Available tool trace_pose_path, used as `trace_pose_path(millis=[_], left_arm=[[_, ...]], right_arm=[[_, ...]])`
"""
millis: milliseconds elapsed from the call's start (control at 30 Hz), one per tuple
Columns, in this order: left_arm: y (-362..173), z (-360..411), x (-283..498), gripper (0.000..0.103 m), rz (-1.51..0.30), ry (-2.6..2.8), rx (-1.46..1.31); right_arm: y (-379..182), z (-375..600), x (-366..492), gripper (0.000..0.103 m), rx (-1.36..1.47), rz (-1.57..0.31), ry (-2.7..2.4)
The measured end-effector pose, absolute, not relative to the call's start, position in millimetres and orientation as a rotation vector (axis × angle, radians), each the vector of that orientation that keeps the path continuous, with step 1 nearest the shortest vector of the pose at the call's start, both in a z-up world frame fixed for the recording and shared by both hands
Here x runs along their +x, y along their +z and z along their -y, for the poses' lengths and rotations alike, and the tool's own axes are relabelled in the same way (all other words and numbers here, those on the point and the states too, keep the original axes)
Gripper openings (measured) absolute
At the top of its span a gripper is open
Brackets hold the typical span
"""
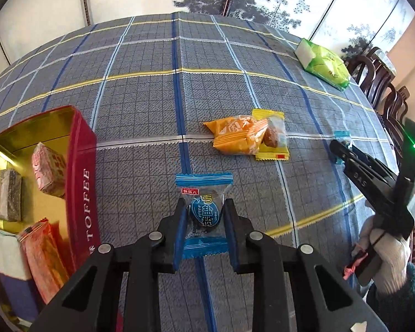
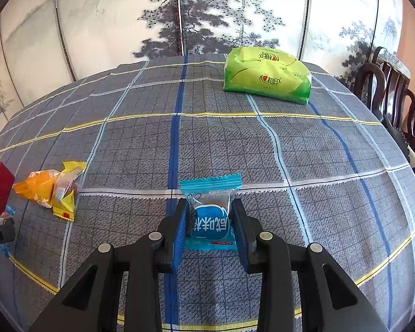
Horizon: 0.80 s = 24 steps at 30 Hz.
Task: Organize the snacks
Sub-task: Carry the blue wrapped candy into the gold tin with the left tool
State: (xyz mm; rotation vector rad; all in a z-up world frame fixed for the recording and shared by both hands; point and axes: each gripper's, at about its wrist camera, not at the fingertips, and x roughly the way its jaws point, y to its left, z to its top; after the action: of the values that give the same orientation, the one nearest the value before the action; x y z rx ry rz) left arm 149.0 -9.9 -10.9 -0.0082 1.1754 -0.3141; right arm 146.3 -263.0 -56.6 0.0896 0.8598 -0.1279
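My left gripper (image 1: 204, 213) is shut on a blue-wrapped candy (image 1: 204, 215) and holds it just above the checked tablecloth. To its left stands an open red toffee tin (image 1: 80, 166) with a gold inside, holding several wrapped snacks. My right gripper (image 2: 210, 218) is shut on a light-blue snack packet (image 2: 210, 221); from the left wrist view that gripper (image 1: 339, 149) shows at the right, held by a gloved hand (image 1: 387, 251). An orange packet (image 1: 235, 135) and a yellow packet (image 1: 274, 135) lie together mid-table; the same orange packet (image 2: 37, 186) and yellow packet (image 2: 67, 191) appear at the left of the right wrist view.
A green tissue pack (image 2: 267, 76) lies at the table's far side, also seen as a green tissue pack (image 1: 325, 63) from the left wrist. Dark wooden chairs (image 2: 395, 96) stand along the right edge. A painted folding screen (image 2: 196, 13) rises behind the table.
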Motion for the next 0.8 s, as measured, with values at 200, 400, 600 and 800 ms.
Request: trace_pose_path(millis=[200, 400, 600, 800], left_arm=[[11.8, -8.9, 137.4, 0.023, -1.127, -0.296, -0.017], [35.5, -49.9, 140.0, 0.023, -1.051, -0.22, -0.024], [38.1, -101.8, 155.6, 0.023, -1.043, -0.117, -0.074], [20.6, -142.3, 173.0, 0.023, -1.075, -0.017, -0.086]], right_arm=[[-56.5, 262.4, 146.0, 0.034, 0.087, -0.86, -0.129], [-56.5, 261.6, 146.3, 0.034, 0.085, -0.861, -0.13], [-56.3, 261.3, 146.3, 0.034, 0.084, -0.861, -0.131], [-56.2, 261.0, 146.3, 0.034, 0.084, -0.861, -0.131]])
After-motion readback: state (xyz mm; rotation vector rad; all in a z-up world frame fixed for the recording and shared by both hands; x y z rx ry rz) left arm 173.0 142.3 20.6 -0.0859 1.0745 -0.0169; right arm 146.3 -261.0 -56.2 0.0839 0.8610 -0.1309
